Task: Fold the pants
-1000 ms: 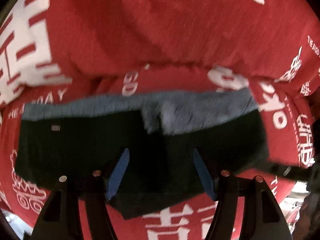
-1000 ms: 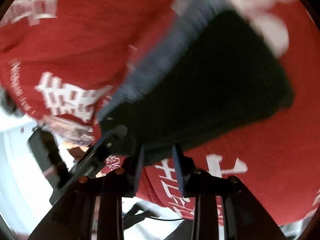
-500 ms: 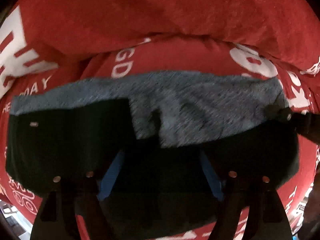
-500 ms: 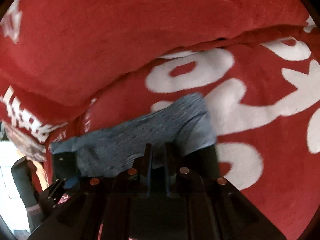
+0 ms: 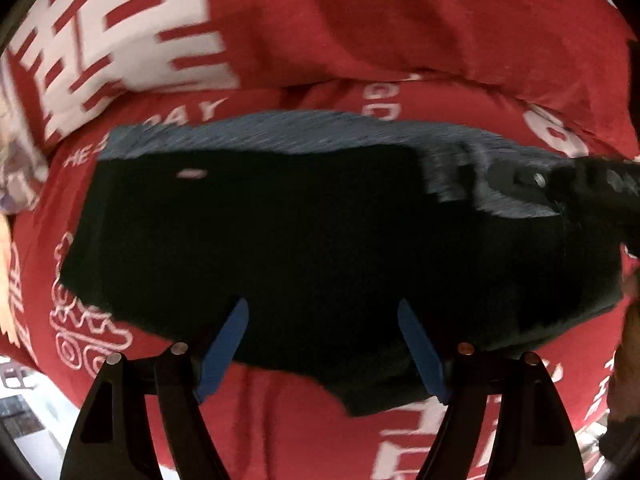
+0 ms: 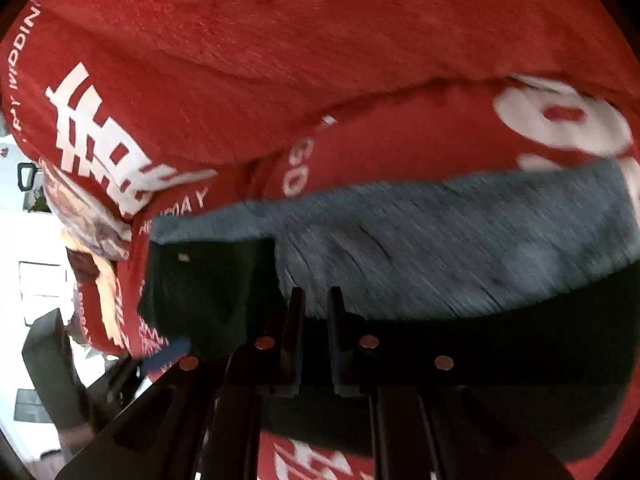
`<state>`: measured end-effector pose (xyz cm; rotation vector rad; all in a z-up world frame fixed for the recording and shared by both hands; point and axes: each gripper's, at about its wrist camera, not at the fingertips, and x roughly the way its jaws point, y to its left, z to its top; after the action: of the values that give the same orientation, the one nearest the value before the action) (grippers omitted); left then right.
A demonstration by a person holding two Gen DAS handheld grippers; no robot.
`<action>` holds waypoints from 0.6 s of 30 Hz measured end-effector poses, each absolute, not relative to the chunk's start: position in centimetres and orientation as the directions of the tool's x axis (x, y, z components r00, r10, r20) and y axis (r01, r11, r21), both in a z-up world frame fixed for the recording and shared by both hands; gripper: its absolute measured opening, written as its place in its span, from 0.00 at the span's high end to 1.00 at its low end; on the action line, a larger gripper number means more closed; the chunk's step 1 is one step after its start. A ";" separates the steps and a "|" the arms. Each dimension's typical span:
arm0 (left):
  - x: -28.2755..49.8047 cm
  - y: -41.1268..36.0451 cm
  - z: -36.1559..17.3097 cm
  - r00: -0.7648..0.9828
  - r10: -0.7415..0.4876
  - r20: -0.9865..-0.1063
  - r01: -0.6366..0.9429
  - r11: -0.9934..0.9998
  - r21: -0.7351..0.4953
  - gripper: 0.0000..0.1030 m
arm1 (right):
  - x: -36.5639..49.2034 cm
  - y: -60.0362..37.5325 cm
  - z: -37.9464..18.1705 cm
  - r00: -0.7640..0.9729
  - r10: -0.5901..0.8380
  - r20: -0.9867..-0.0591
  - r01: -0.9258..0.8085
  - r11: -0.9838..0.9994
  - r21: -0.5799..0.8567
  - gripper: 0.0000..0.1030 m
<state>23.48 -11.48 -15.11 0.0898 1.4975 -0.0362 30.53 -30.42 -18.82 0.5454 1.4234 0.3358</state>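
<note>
The pants (image 5: 304,248) are black with a grey waistband (image 5: 280,136) and lie folded on a red blanket. My left gripper (image 5: 322,320) is open, blue fingers spread over the pants' near edge, holding nothing. My right gripper (image 6: 316,304) hovers over the pants (image 6: 460,340) near the grey band (image 6: 440,232), its jaws nearly together; whether cloth is pinched between them cannot be told. The right gripper also shows at the right edge of the left wrist view (image 5: 592,184), over the grey band.
The red blanket (image 5: 400,32) with white lettering covers the surface and rises in a thick fold (image 6: 320,60) behind the pants. The bed edge and a pale floor with dark furniture (image 6: 44,360) show at the left.
My left gripper has pulled back slightly, showing more of the pants. My right gripper has swung left along the waistband, its jaws staying close together.
</note>
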 end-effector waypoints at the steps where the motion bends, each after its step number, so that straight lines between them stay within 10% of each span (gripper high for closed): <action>1: 23.1 -10.8 -15.2 0.070 0.032 -0.997 0.065 0.997 0.037 0.24 | 30.6 -29.7 -19.4 0.109 0.520 -0.847 0.100 0.842 0.529 0.83; 18: 20.7 -4.3 -15.5 0.051 -0.013 -0.999 -0.040 0.999 -0.015 0.24 | 26.7 -25.6 -17.1 0.027 0.393 -0.919 0.020 0.919 0.393 0.80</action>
<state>20.67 -4.27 -15.54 -0.0430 1.5202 0.0204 26.70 -25.65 -17.09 0.3356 1.5247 0.2965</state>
